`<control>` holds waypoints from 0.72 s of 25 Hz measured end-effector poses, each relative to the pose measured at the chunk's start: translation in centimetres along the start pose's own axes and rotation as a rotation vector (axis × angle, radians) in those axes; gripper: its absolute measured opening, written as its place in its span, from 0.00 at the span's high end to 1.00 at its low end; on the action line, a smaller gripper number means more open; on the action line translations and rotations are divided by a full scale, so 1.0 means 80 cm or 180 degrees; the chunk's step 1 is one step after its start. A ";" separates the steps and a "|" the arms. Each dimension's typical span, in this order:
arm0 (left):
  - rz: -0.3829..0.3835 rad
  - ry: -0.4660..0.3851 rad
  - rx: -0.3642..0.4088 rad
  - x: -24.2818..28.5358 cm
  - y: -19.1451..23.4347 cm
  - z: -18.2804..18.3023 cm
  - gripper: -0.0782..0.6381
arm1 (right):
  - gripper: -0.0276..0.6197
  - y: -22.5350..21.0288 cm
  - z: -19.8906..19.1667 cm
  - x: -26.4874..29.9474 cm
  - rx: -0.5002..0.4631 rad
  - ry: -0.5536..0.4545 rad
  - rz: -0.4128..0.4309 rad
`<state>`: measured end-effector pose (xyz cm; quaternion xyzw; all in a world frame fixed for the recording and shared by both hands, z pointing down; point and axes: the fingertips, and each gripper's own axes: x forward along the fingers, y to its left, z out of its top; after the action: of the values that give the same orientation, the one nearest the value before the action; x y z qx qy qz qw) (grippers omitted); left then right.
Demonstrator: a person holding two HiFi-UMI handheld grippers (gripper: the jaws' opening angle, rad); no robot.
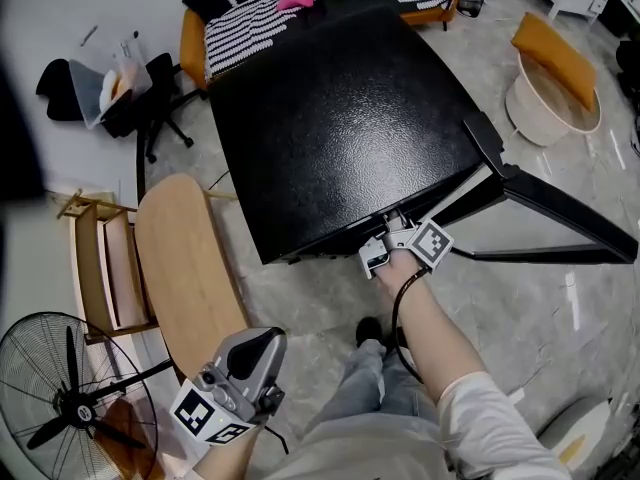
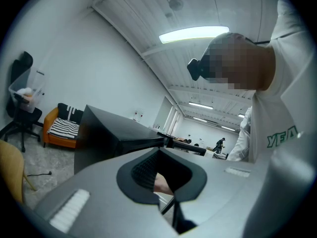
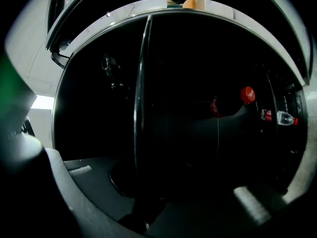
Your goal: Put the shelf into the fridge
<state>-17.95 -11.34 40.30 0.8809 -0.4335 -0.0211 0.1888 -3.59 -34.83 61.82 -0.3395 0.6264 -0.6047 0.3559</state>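
Your right gripper (image 3: pixel 143 202) has its jaws closed on the near edge of the thin clear glass shelf (image 3: pixel 140 108), which runs edge-on from them into the dark inside of the black fridge (image 1: pixel 340 118). So the carrying looks done. Seating the shelf on its supports and letting go are left, I judge. Your right arm reaches forward to the fridge's open front, while your left gripper (image 1: pixel 258 356), jaws together on nothing, hangs low at your near left side.
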 end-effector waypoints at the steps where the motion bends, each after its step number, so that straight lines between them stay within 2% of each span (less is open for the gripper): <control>1: -0.0006 -0.0002 0.0000 0.001 -0.001 0.000 0.90 | 0.88 0.000 0.001 -0.001 0.0011 0.0001 0.0004; 11: -0.0054 -0.0004 -0.0016 0.006 -0.005 0.002 0.90 | 0.85 0.001 -0.006 -0.034 0.0033 0.0079 0.0067; 18: -0.0095 -0.0033 -0.0028 0.010 -0.006 0.005 0.90 | 0.91 -0.003 -0.005 -0.062 -0.0019 0.0081 -0.0021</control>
<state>-17.20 -11.81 39.86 0.8863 -0.4212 -0.0304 0.1901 -1.38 -30.40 62.22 -0.3350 0.6315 -0.6083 0.3449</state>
